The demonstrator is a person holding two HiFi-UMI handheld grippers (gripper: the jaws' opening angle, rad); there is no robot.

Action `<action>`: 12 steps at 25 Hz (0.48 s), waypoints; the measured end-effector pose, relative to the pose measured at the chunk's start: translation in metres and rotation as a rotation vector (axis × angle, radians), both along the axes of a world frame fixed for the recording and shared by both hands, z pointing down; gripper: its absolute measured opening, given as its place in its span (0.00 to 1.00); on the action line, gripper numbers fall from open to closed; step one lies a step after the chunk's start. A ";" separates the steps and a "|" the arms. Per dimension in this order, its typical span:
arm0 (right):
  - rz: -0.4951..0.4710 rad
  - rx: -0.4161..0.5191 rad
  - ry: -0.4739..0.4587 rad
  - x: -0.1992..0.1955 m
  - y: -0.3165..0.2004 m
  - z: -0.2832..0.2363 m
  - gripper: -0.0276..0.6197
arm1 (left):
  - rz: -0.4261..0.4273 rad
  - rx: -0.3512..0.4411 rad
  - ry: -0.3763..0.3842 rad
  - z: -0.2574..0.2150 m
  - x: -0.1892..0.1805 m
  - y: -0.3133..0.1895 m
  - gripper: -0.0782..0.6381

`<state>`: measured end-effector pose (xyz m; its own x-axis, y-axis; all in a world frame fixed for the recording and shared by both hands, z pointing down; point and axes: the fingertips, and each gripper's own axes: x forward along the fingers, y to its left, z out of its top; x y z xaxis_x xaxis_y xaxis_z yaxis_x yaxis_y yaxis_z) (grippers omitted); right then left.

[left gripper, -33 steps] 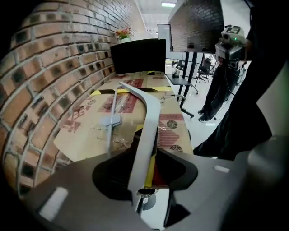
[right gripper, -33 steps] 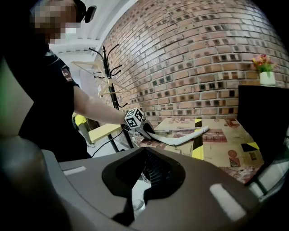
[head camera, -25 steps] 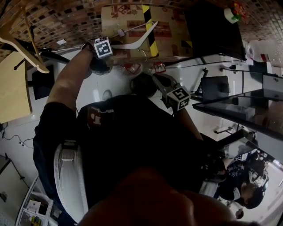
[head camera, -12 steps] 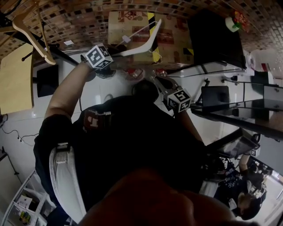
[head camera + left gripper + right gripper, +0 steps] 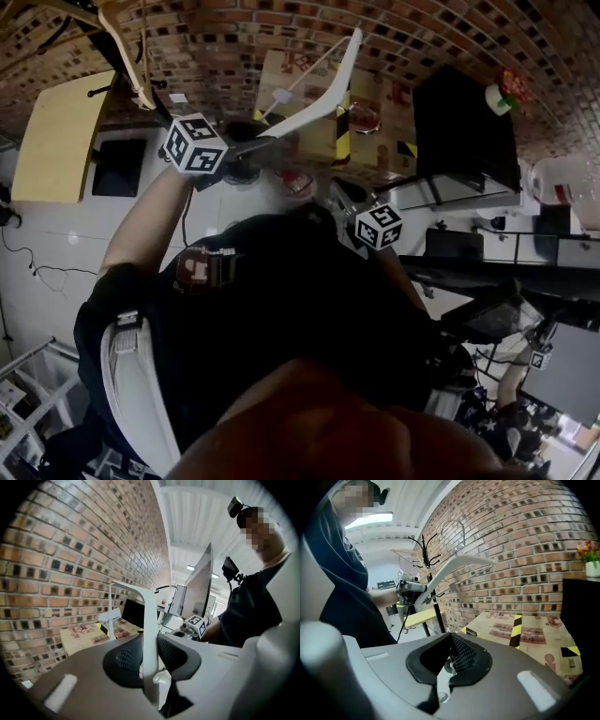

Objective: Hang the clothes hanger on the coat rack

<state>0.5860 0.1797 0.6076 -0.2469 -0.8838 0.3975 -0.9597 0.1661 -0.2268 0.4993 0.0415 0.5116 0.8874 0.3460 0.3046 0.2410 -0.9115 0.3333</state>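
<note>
Head view: we see the white clothes hanger [image 5: 319,103] clamped at one arm's end by the left gripper [image 5: 246,148]. Against a second ago, both have climbed markedly. The hanger now slants steeply upward near the coat rack [image 5: 159,105], where a wooden hanger [image 5: 127,52] already hangs. We judge the lift nearly complete and the hooking not yet done. The right gripper [image 5: 342,197] has kept low.

Left gripper view: the pads [image 5: 125,657] press from both sides on the hanger's flat white arm, which rises straight out of the jaws.

Right gripper view: its jaws meet at the tips with nothing between them. Ahead, the hanger's wire hook [image 5: 453,529] is in the air just beside the rack's black prongs [image 5: 423,545], touching none as far as we can tell.

Containers: the cardboard box [image 5: 375,122] by the brick wall [image 5: 281,23] is closed, its contents unseen. A small pot [image 5: 591,566] on the black cabinet [image 5: 581,616] holds flowers.
</note>
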 end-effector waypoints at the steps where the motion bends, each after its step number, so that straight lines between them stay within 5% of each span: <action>1: -0.017 0.007 0.001 -0.003 0.000 -0.002 0.06 | -0.026 -0.002 0.022 -0.014 -0.007 0.004 0.24; 12: -0.321 0.149 -0.027 -0.057 -0.054 -0.054 0.06 | -0.400 0.038 0.149 -0.114 -0.108 0.025 0.24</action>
<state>0.5290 0.1260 0.5534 -0.5298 -0.8073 0.2600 -0.8474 0.4912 -0.2017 0.3916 0.0666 0.3976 0.9846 -0.0438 0.1691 -0.0915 -0.9539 0.2859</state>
